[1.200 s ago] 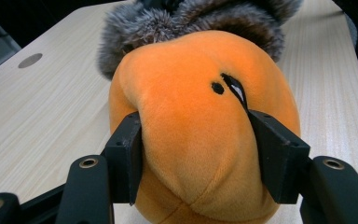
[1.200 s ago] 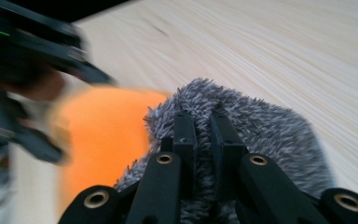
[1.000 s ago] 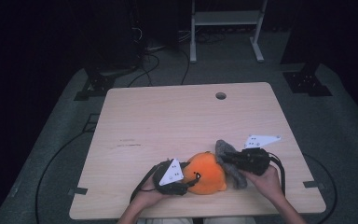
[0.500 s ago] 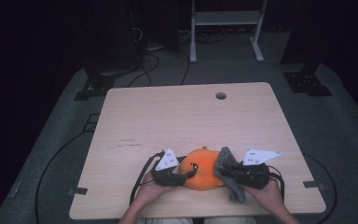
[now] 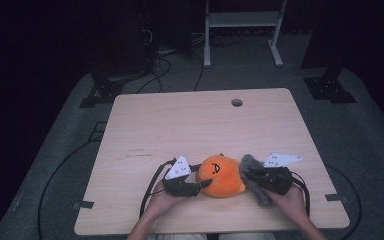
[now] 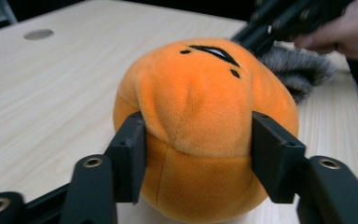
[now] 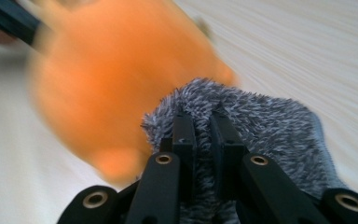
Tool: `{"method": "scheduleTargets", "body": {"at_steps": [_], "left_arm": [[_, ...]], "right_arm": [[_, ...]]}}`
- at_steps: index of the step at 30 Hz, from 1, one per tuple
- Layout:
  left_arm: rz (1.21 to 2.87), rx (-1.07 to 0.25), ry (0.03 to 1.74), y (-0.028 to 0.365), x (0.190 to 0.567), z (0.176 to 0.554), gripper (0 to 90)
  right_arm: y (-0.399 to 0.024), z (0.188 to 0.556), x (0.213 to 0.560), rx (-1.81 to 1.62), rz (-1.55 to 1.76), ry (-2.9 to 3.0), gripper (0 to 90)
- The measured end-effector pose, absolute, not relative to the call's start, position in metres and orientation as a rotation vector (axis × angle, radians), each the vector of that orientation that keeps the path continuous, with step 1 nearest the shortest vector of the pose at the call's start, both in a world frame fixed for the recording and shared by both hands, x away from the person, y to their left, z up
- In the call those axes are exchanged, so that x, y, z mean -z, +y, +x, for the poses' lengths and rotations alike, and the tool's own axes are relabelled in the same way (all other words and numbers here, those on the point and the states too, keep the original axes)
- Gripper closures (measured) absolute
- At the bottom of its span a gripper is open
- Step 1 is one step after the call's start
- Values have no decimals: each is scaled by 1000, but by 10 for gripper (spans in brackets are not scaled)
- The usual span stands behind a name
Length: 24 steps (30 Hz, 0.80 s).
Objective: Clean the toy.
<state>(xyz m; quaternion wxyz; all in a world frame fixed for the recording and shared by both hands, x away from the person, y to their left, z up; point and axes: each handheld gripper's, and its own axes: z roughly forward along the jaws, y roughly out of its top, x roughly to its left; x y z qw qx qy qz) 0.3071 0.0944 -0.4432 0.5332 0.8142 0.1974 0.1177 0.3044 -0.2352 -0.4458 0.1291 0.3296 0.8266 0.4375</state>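
Note:
A round orange plush toy (image 5: pixel 221 175) with a stitched black face on top lies near the table's front edge. A grey furry part (image 5: pixel 261 196) hangs off its right side. My left gripper (image 5: pixel 206 184) comes in from the left. Its jaws have just been closing, and in the left gripper view the pads (image 6: pixel 131 154) dent the plush (image 6: pixel 200 98) on both sides. My right gripper (image 5: pixel 247 175) is shut on the grey fur (image 7: pixel 270 126), the jaws (image 7: pixel 203 126) nearly together in the pile. The orange body (image 7: pixel 107 88) blurs behind it.
The light wooden table (image 5: pixel 180 125) has a small round hole (image 5: pixel 237 102) near its far edge. Cables trail from both grippers toward the front edge. A white frame stand (image 5: pixel 240 20) and dark equipment stand on the floor beyond the table.
The plush has turned so its face points more upward. The right gripper has shifted with the grey fur toward the front and down. The left jaws have closed in on the orange body.

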Motion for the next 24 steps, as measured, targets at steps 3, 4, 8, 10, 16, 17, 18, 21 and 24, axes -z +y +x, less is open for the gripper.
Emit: {"method": "scheduleTargets", "body": {"at_steps": [3, 4, 8, 10, 16, 17, 18, 21, 24], "left_arm": [[1946, -291, 463, 88, 439, 305, 452], [1945, -287, 473, 82, 436, 304, 458], [1947, -265, 501, 79, 435, 304, 472], [1944, -257, 505, 81, 436, 306, 475], [1918, -221, 526, 81, 437, 308, 476], [1918, -221, 526, 81, 437, 308, 476], [1906, -213, 543, 81, 437, 309, 476], [1907, -227, 552, 81, 437, 308, 476], [1911, -223, 585, 84, 439, 311, 477]], "right_arm": [[-230, 287, 421, -1476, 821, 2346, 811], [-222, 282, 414, -1503, 755, 2344, 812], [-189, 276, 410, -1428, 623, 2377, 811], [-189, 277, 414, -1430, 632, 2378, 812], [-212, 276, 421, -1368, 708, 2371, 813], [-212, 276, 421, -1368, 708, 2371, 813], [-207, 270, 416, -1417, 650, 2367, 812], [-196, 267, 414, -1426, 583, 2383, 811], [-188, 272, 419, -1395, 586, 2443, 811]]}}
